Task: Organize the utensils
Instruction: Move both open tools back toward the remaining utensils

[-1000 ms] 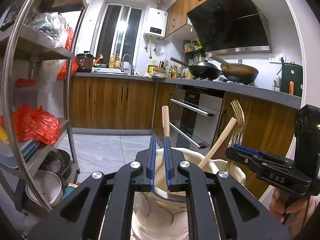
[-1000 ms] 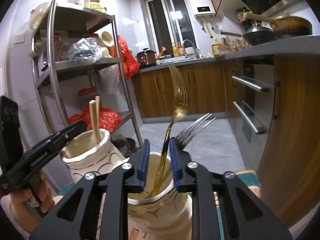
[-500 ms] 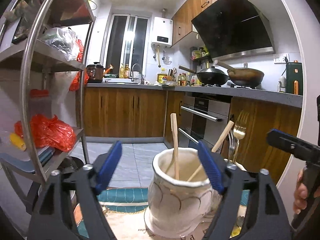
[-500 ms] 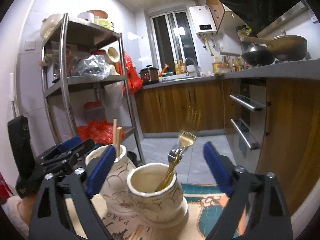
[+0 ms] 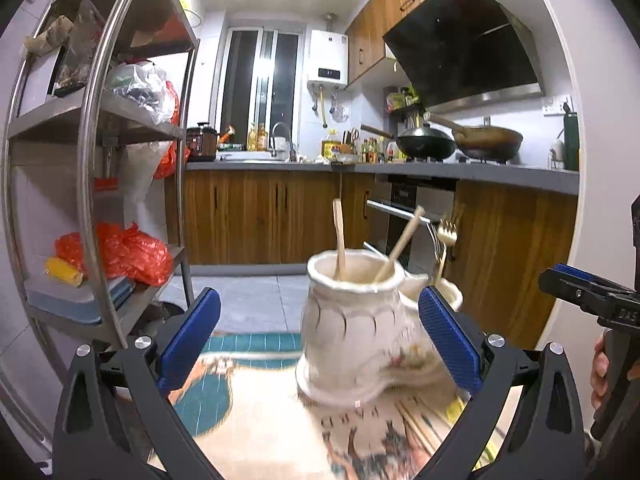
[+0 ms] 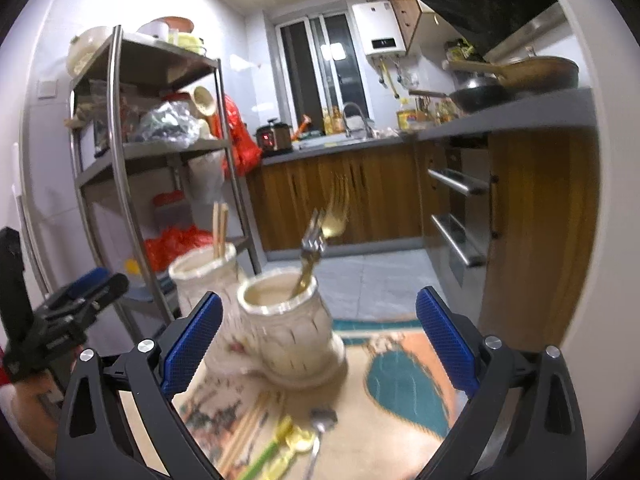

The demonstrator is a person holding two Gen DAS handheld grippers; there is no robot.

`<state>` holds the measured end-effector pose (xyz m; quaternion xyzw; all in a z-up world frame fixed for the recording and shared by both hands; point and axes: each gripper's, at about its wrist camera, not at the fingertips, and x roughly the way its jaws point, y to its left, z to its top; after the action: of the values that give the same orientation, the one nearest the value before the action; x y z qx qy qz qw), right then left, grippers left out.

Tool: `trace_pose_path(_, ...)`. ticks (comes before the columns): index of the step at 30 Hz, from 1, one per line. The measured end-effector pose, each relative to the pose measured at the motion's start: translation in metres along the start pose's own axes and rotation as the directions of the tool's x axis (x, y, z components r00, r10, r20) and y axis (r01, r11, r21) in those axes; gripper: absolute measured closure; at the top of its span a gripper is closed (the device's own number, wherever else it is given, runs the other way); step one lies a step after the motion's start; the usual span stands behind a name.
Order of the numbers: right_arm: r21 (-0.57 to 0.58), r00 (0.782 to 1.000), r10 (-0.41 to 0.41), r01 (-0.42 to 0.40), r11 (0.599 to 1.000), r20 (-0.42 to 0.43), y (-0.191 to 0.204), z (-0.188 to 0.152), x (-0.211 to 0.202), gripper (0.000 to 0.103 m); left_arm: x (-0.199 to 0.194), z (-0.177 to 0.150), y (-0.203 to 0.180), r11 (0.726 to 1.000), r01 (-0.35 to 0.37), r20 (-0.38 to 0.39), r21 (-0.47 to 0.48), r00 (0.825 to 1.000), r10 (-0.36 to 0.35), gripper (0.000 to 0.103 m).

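Observation:
Two cream ceramic jars stand on a patterned mat. The left jar (image 5: pixel 352 320) holds two wooden chopsticks (image 5: pixel 340 240); it also shows in the right wrist view (image 6: pixel 204 276). The right jar (image 6: pixel 286 328) holds a gold fork (image 6: pixel 334 216) and a silver fork (image 6: pixel 314 236). My left gripper (image 5: pixel 320 340) is open and empty, pulled back in front of the left jar. My right gripper (image 6: pixel 318 340) is open and empty in front of the right jar. Loose chopsticks (image 6: pixel 244 436), a spoon (image 6: pixel 320 428) and yellow-green utensils (image 6: pixel 280 448) lie on the mat below the right gripper.
A steel shelf rack (image 5: pixel 92 200) with bags stands at the left. Wooden cabinets and an oven (image 6: pixel 456 224) line the right and back. The patterned mat (image 5: pixel 248 412) covers the table; its far edge drops to the tiled floor (image 6: pixel 372 276).
Both grippers opened, releasing a chopstick into the left jar and the gold fork into the right jar, then drew back and up from the jars.

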<state>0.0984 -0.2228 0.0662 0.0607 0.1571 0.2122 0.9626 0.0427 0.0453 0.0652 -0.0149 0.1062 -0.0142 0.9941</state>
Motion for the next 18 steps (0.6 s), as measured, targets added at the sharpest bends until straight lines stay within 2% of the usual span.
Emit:
trace_pose_path(7,0.035,0.993,-0.050,0.054,0.998,-0.104,-0.014,-0.030,-0.014,0.005,-0.016,-0.023,-0.002,1.000,0.018,-0.089,-0.002,0.996,-0.019,0.005)
trace_pose_path(11,0.025,0.986,-0.052,0.057,0.998,-0.157,-0.013,-0.044,-0.019,0.005,-0.018,-0.038,-0.009,1.000,0.028,-0.135,0.007,0.990,-0.027,0.005)
trace_pose_path(18,-0.006,0.956,-0.026,0.026,1.000,-0.292,-0.001,-0.069,-0.011,0.005,-0.006,-0.064,-0.020,0.998,0.069,-0.268,-0.013,0.961,-0.070,0.005)
